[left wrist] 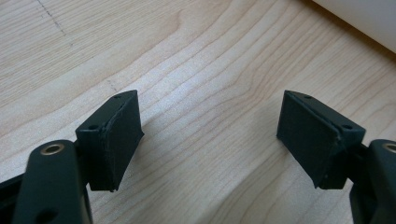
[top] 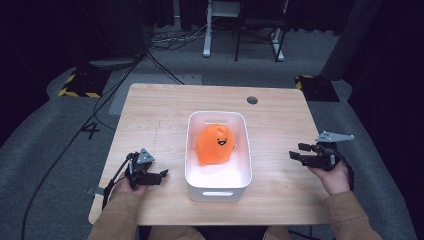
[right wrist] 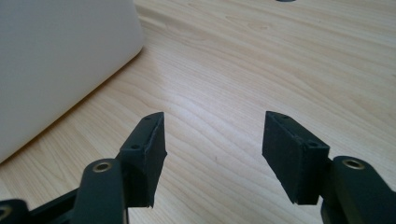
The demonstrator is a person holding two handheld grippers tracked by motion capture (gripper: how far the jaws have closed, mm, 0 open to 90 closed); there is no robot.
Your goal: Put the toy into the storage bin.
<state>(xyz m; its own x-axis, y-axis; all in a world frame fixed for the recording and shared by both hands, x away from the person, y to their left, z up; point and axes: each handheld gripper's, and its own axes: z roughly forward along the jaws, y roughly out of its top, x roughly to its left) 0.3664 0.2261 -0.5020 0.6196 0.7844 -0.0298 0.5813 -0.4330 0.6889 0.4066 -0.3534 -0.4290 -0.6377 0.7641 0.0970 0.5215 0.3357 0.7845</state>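
I see my left gripper (top: 162, 174) and right gripper (top: 296, 152) flanking the white bin (top: 192, 150) holding the orange plush toy (top: 216, 144).

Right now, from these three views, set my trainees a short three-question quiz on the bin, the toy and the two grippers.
1. True or false: the orange toy lies inside the white bin.
2. How do the left gripper and the right gripper stand? A: both shut on the toy. B: both open, holding nothing. C: left shut, right open.
3. Fill in: the bin stands on the table ______ the two grippers.

Key: 1 true. 2 B. 3 between.
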